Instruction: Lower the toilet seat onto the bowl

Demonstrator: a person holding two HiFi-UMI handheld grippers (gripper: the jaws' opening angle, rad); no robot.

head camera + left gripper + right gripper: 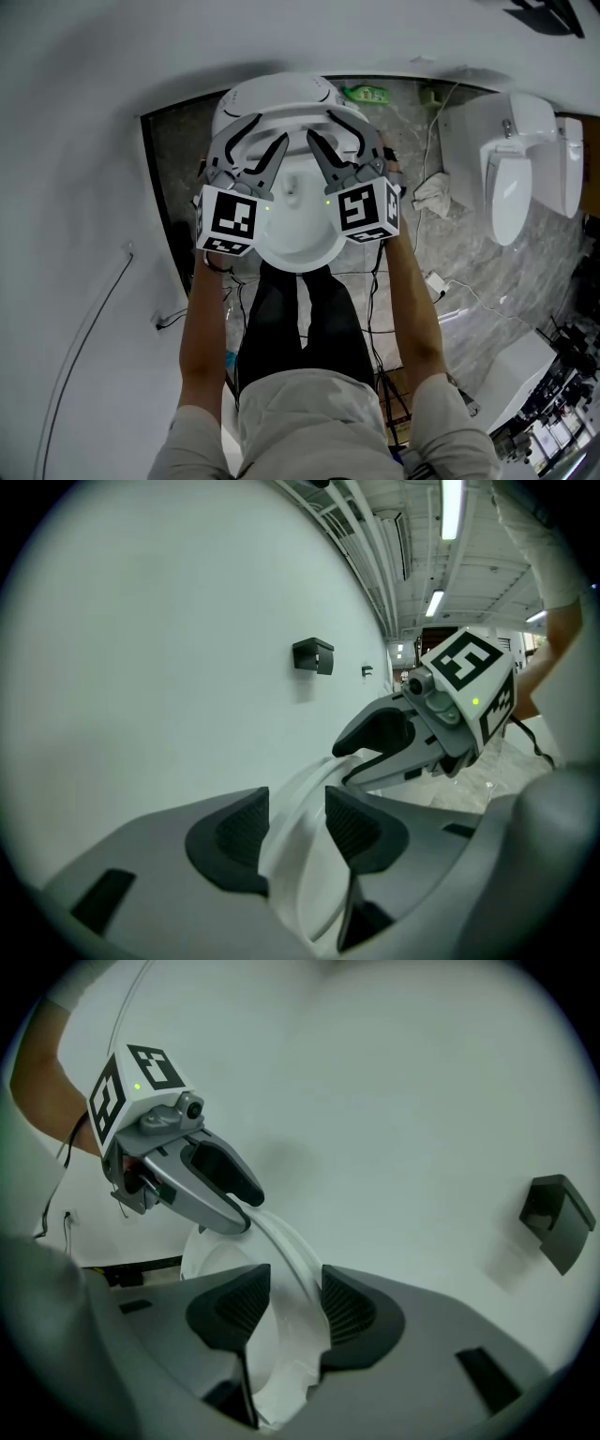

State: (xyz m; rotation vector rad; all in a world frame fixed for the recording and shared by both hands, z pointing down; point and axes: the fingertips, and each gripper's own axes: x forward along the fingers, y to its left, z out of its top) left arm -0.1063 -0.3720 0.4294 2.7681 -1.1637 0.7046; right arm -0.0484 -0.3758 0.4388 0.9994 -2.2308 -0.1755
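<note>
Filling the left and top of the head view: wall (84,141), white, plain.
Floor (469,272): grey marble tile, showed at right and behind the toilet.
Person (300,328): stood facing the toilet in dark trousers and a light top, both forearms stretched forward, a gripper in each hand.
Toilet (295,234): white, directly ahead of the person; bowl uncovered, lid (277,94) up at the back.
Second toilet (511,178): white, stood well apart at right.
Seat (292,120): white, not on the bowl; stood raised in front of the lid, its rim arching up from one gripper to the other in both gripper views.
Left gripper (297,832): sat at the seat's left side; jaws stood apart, rim between the pads, not clamped.
Right gripper (295,1307): sat at the seat's right side; jaws likewise apart, rim between the pads.
Cloth (433,195): white, crumpled, lay on the floor between the two toilets.
Cables (441,281): trailed over the floor right of the person.
Box (313,655): black, fixed to the wall.
Bottle (367,94): green, lay just behind the toilet.
</note>
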